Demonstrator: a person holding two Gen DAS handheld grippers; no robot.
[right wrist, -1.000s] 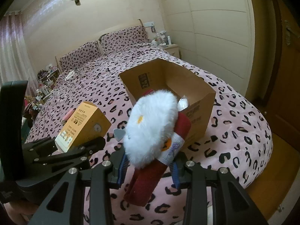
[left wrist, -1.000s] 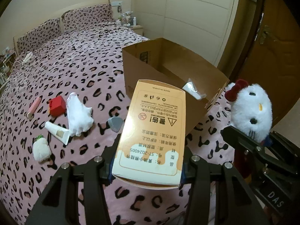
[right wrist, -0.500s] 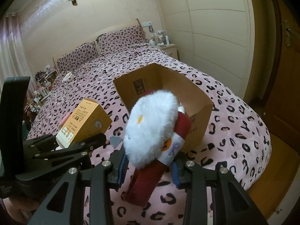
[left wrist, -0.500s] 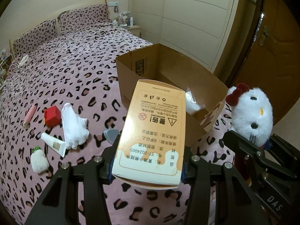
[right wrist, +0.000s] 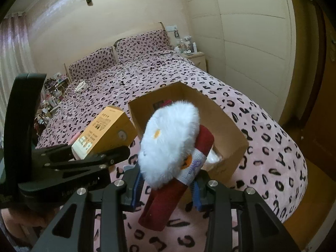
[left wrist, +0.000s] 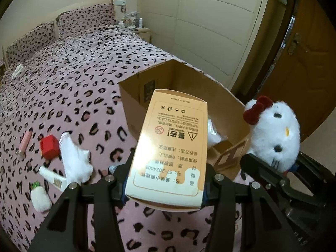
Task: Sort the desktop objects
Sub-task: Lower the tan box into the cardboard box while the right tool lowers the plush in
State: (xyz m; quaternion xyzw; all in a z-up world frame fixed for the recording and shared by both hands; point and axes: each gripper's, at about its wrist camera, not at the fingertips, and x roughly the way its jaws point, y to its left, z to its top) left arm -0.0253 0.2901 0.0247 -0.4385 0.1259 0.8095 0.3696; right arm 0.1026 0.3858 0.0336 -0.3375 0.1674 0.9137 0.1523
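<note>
My left gripper (left wrist: 164,185) is shut on a yellow printed carton (left wrist: 170,145) and holds it in the air at the near left edge of an open cardboard box (left wrist: 182,79) on the bed. My right gripper (right wrist: 166,185) is shut on a white plush cat toy (right wrist: 168,145) with red clothes, held above the box's near side (right wrist: 229,145). The toy also shows in the left wrist view (left wrist: 275,134), and the carton in the right wrist view (right wrist: 103,134). A white item (left wrist: 213,134) lies inside the box.
On the leopard-print bedspread (left wrist: 73,79) to the left lie a pink tube (left wrist: 24,142), a red cube (left wrist: 49,147), a white cloth item (left wrist: 74,157), a white tube (left wrist: 52,178) and a small white plush (left wrist: 40,196). A wardrobe (left wrist: 210,21) and a wooden door (left wrist: 304,63) stand to the right.
Both grippers have moved forward toward the cardboard box with their loads. The box sits closer and lower in both views.
</note>
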